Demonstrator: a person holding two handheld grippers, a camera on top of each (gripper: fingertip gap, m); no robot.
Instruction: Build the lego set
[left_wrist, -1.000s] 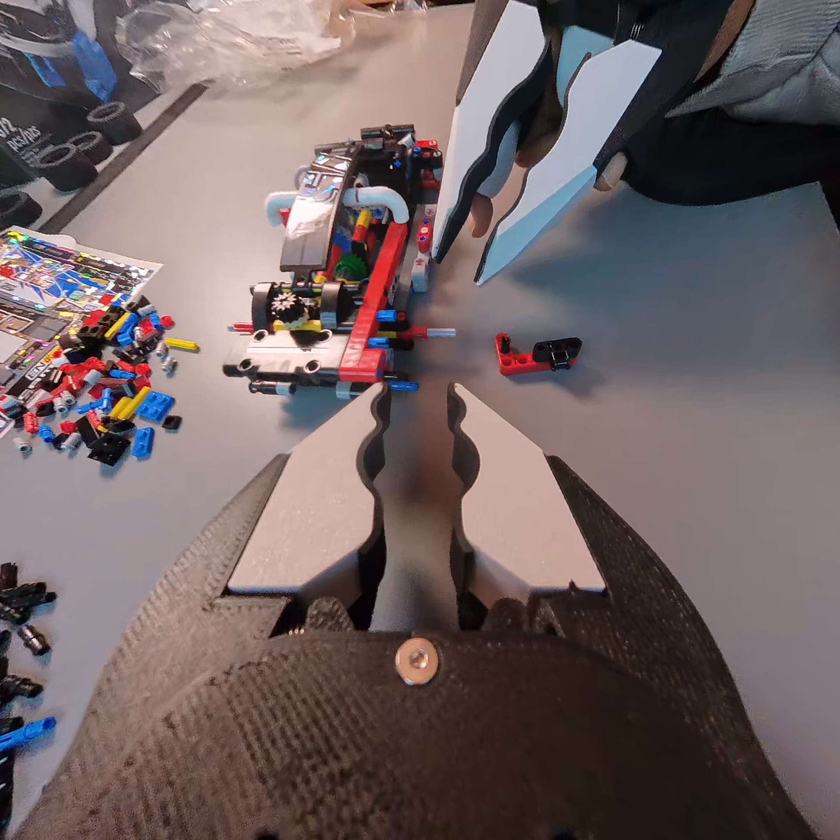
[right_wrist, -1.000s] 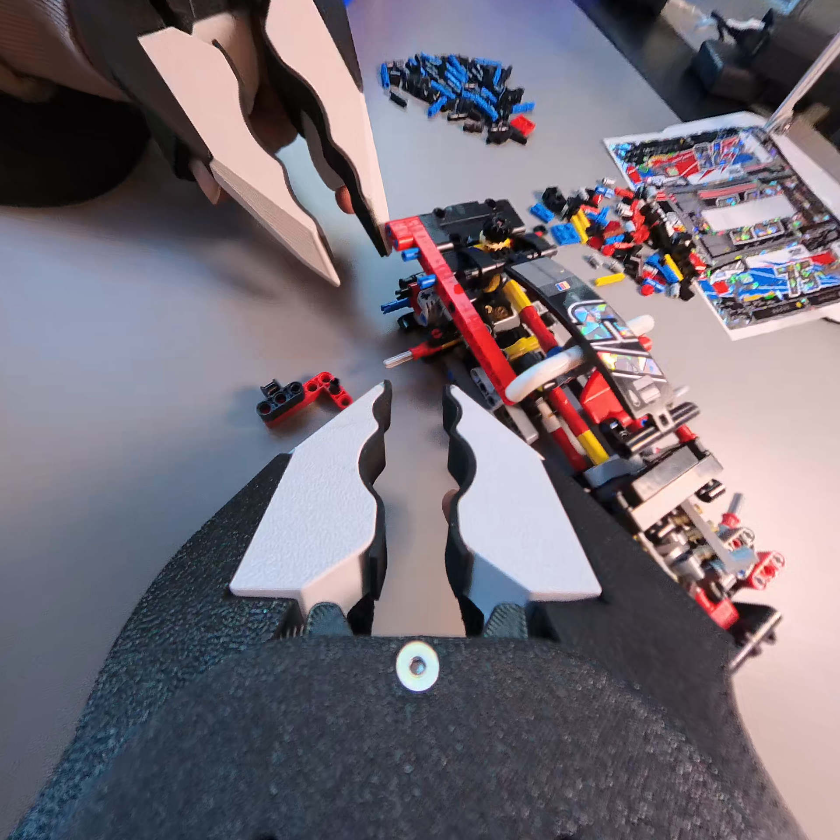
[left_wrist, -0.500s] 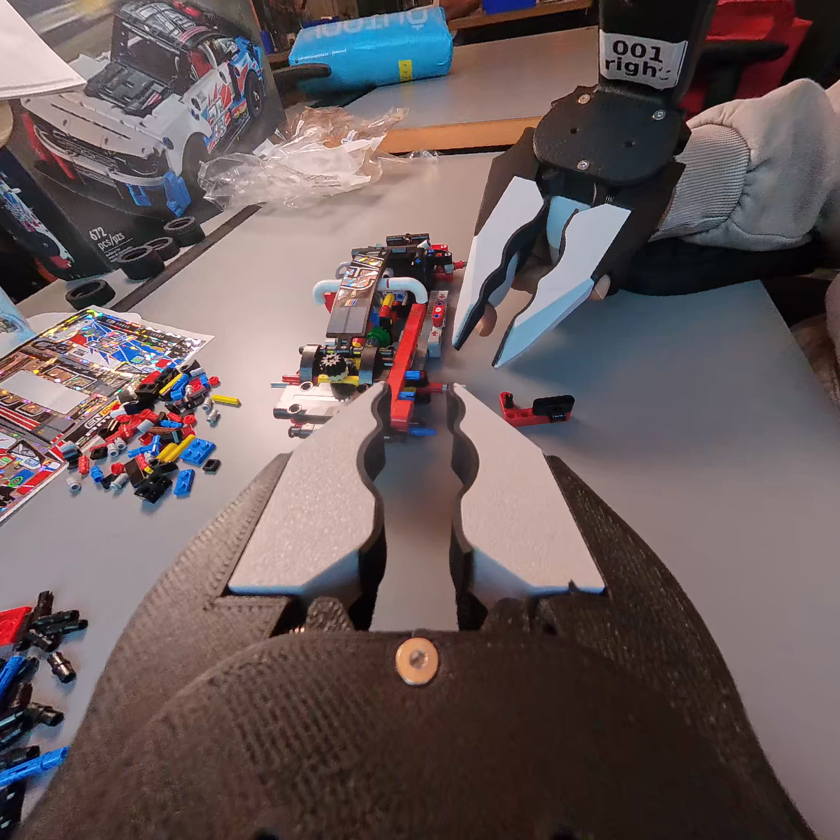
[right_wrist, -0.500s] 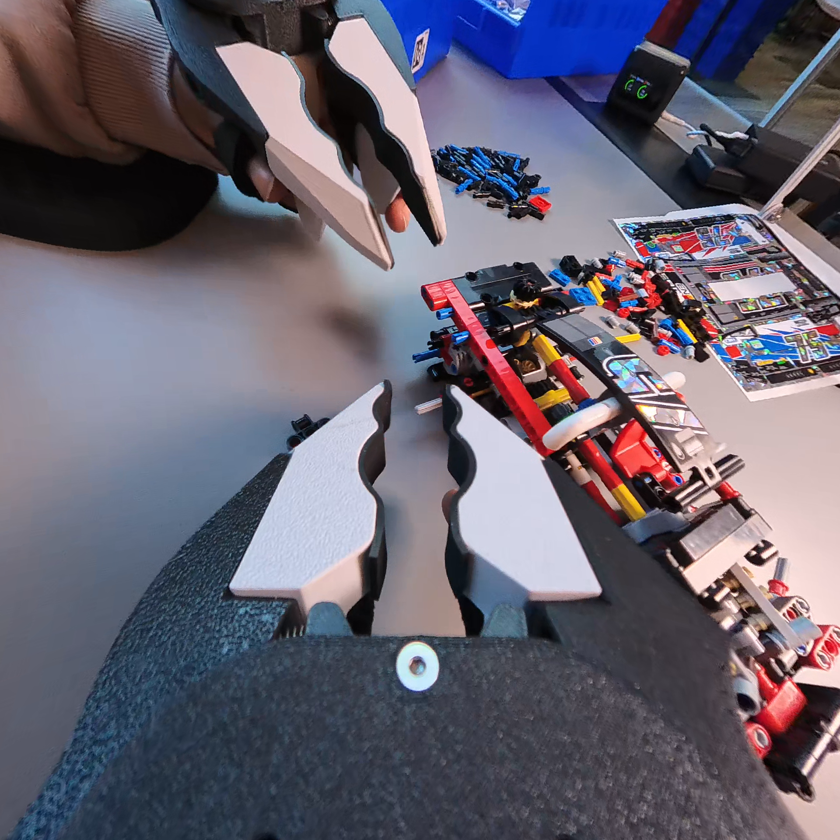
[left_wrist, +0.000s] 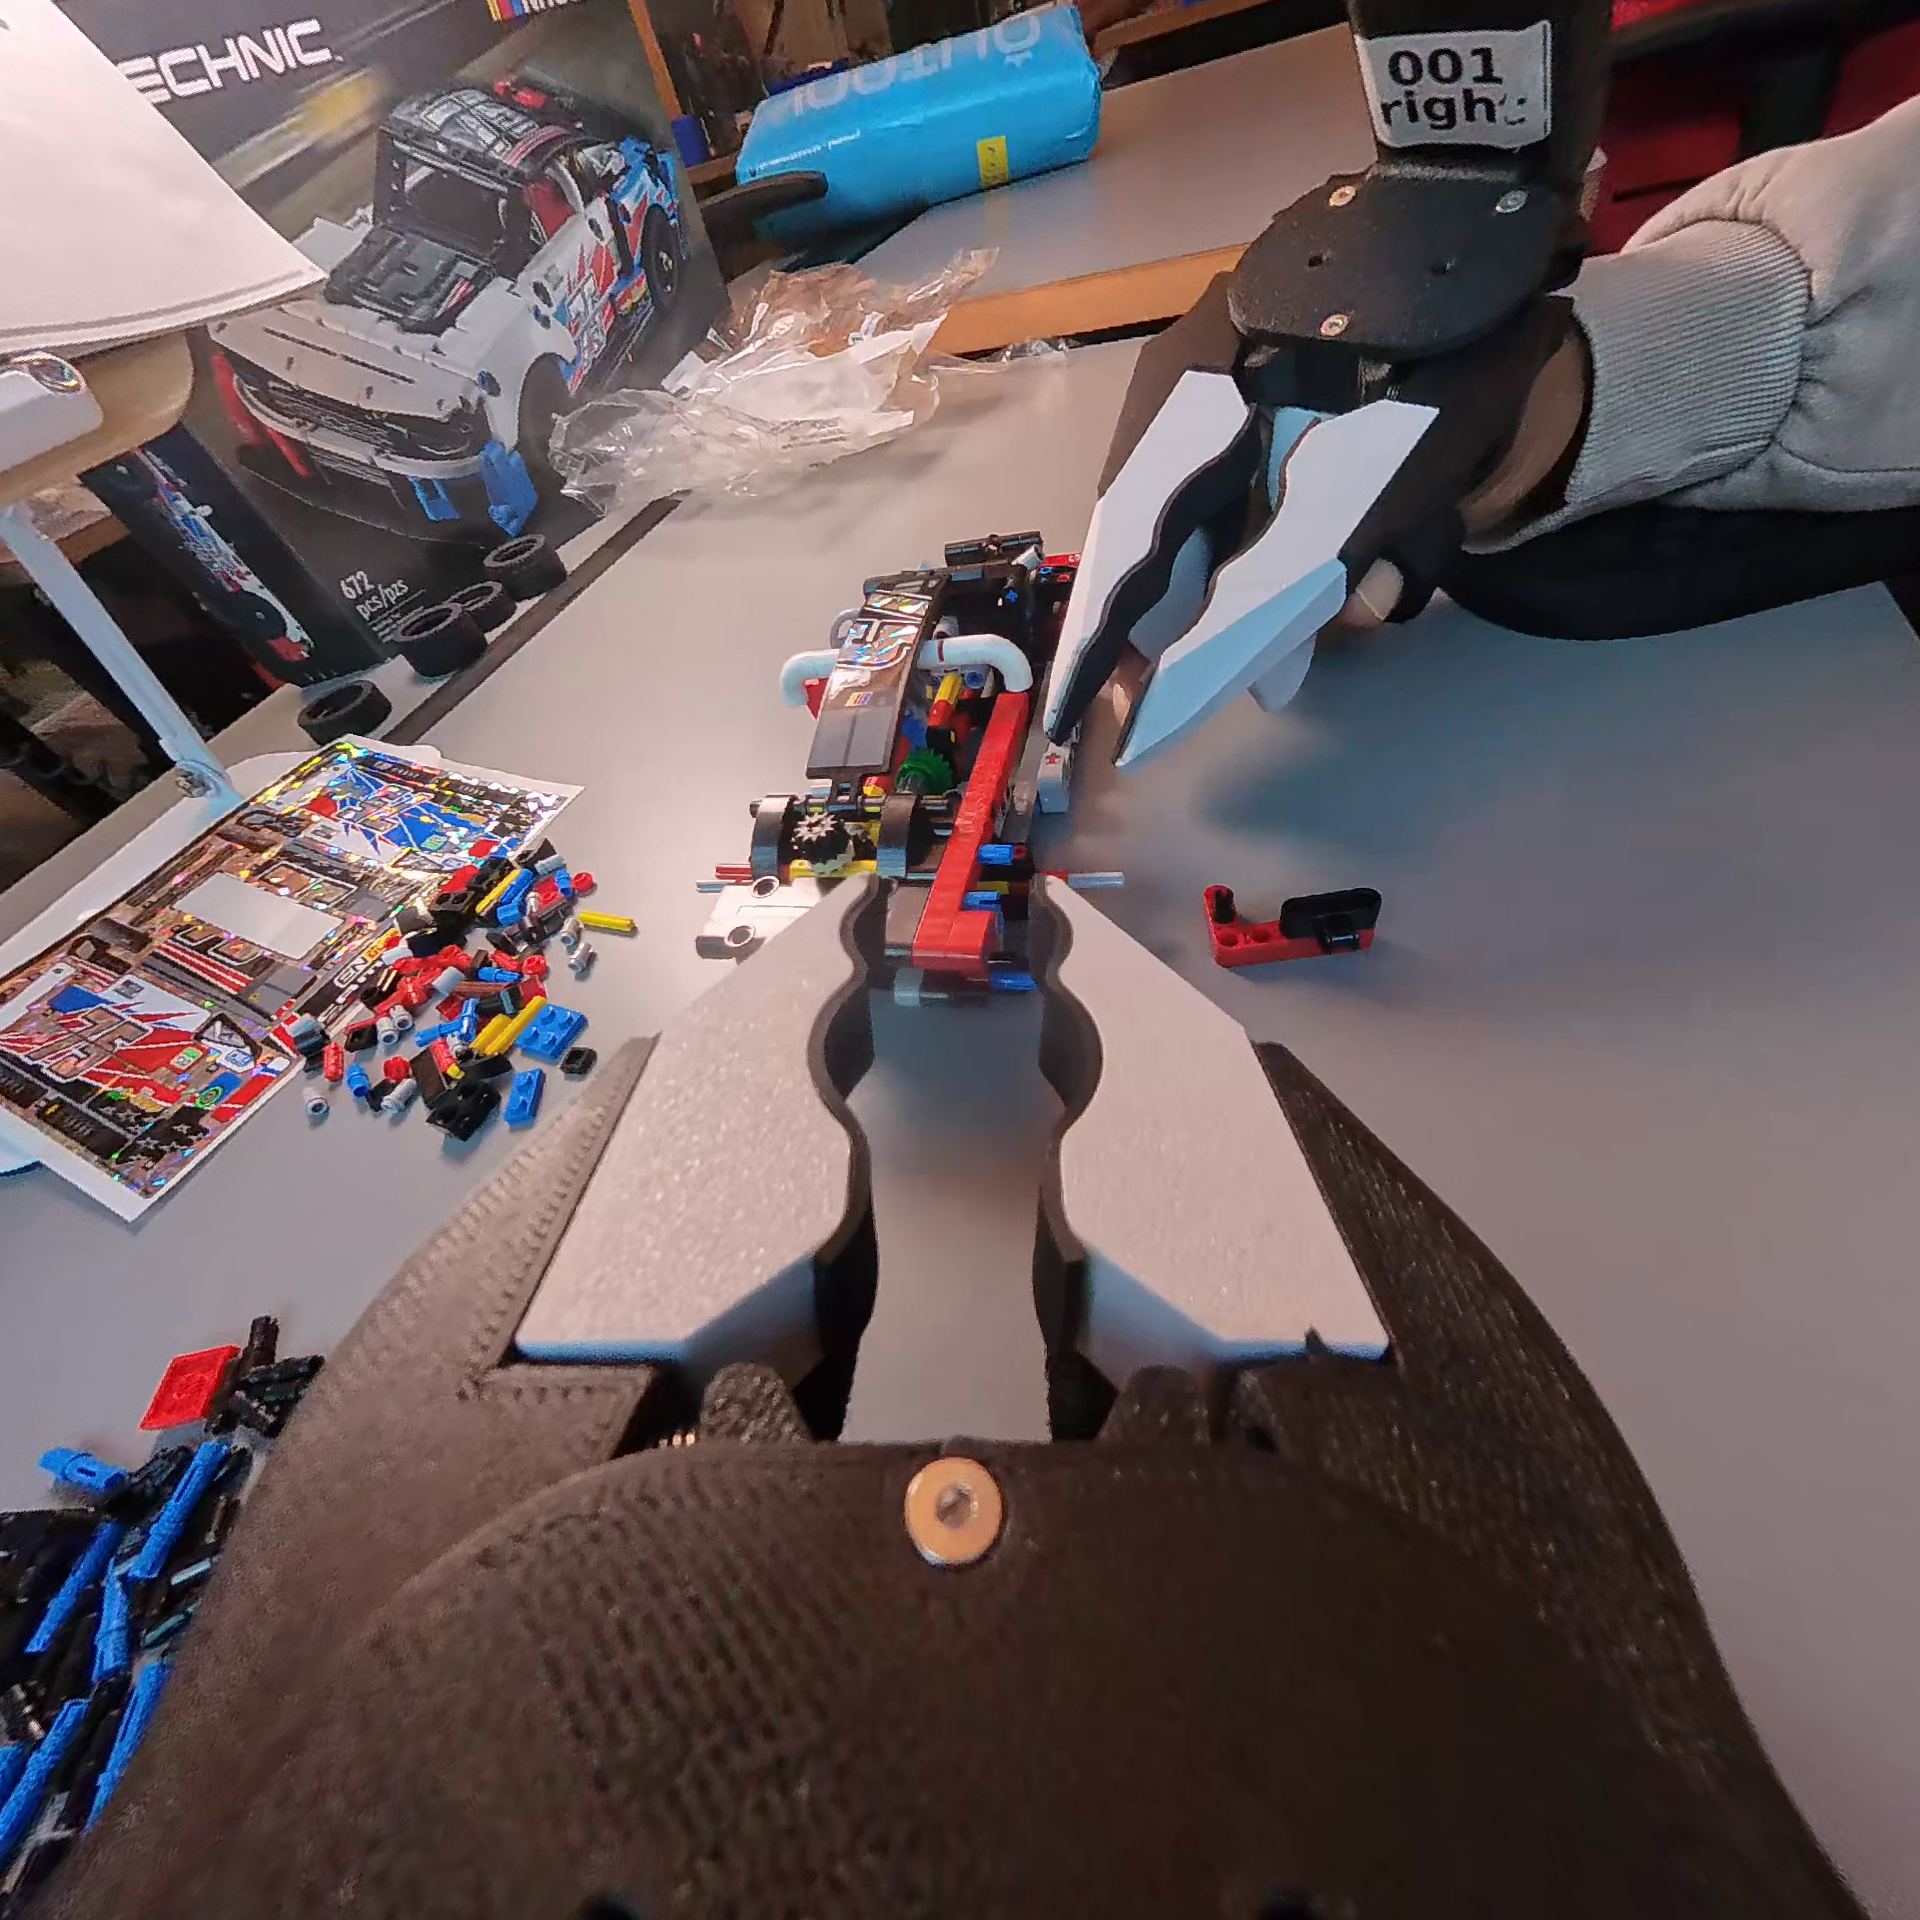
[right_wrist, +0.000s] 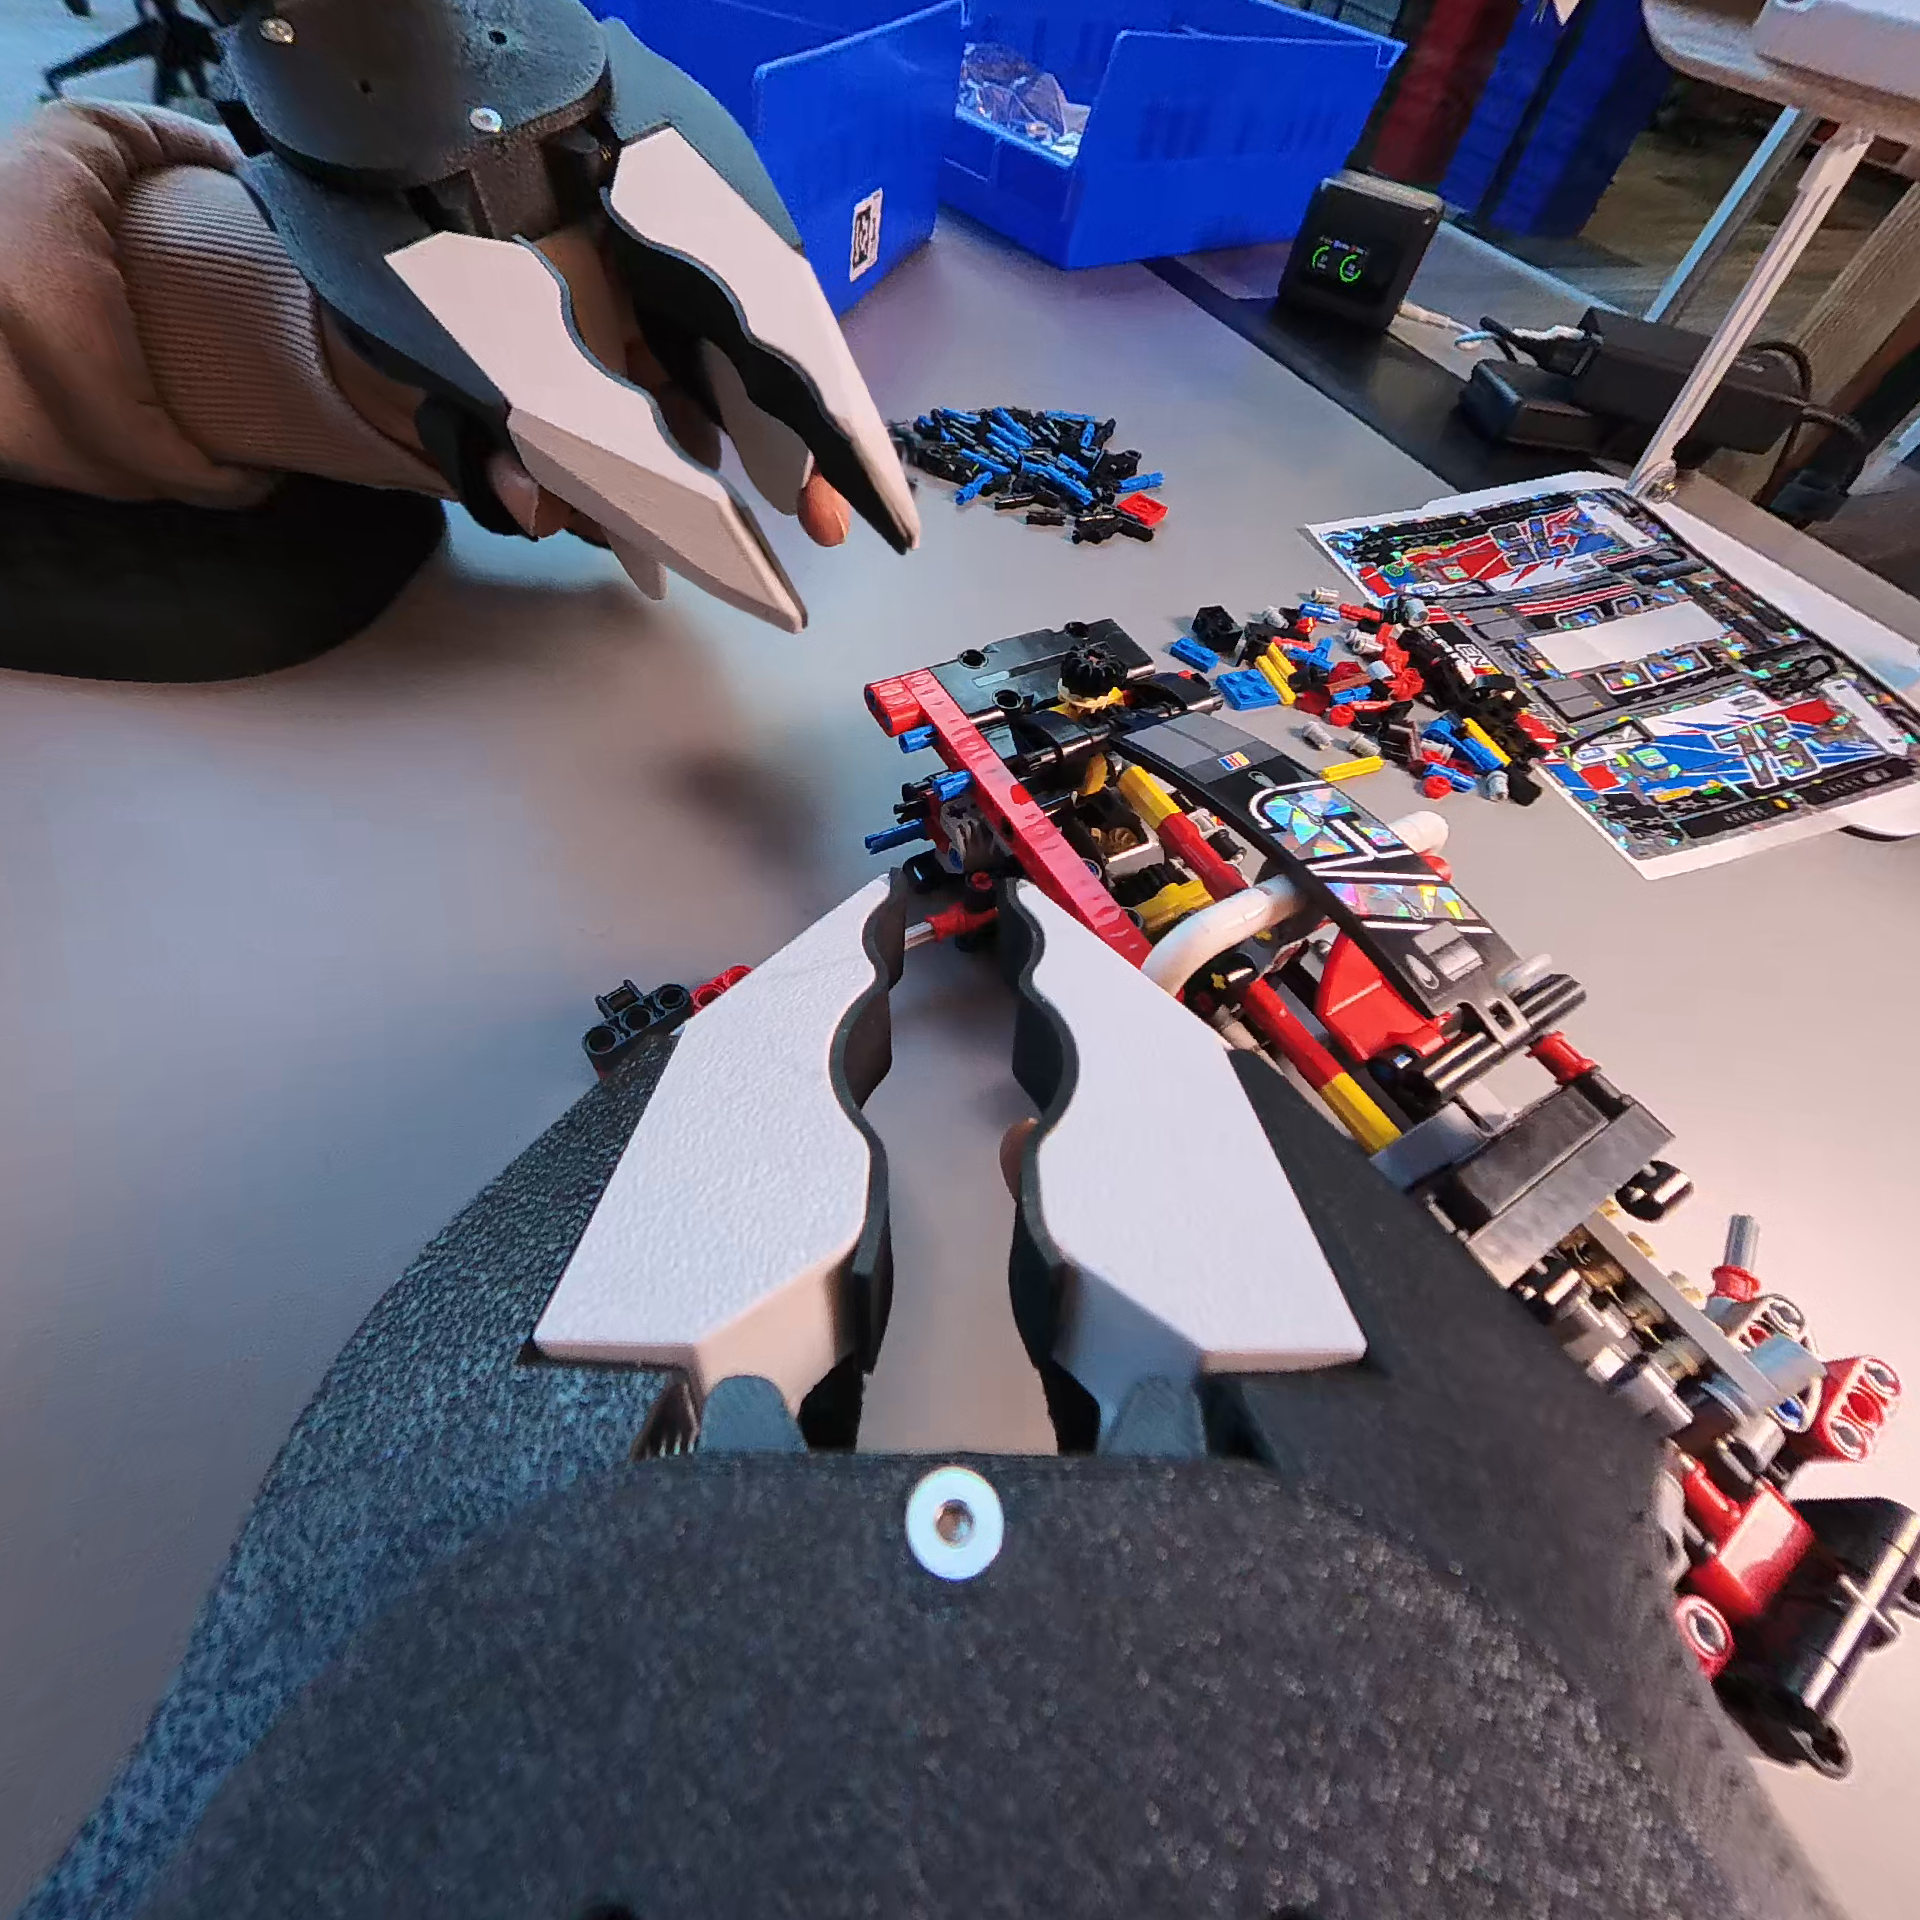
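Half-built red-and-black lego car chassis (left_wrist: 935, 769) at mid-table, bare grey table (left_wrist: 1558, 1039) to its right up to that edge — only a small red-and-black bracket piece (left_wrist: 1288, 923) there. Left gripper (left_wrist: 951, 899) and right gripper (right_wrist: 951, 899) both parted, empty, flanking the chassis.

The table (left_wrist: 1558, 1039) is plain pale grey. On it the half-built car (left_wrist: 935, 769) mixes a long red beam, black panels, yellow and red rods, a green gear, blue pins and a white curved tube; its black roof strip carries shiny rainbow-foil stickers. A small red and black piece (left_wrist: 1288, 923) lies alone. The loose parts (left_wrist: 478, 987) are red, blue, yellow, black and grey. The sticker sheet (left_wrist: 218, 956) glitters in red, blue, white and black. Another pile (right_wrist: 1029, 468) looks mostly blue and black. The bins (right_wrist: 1122, 125) are bright blue. Both sets of fingers (left_wrist: 1164, 1122) are light grey on black.
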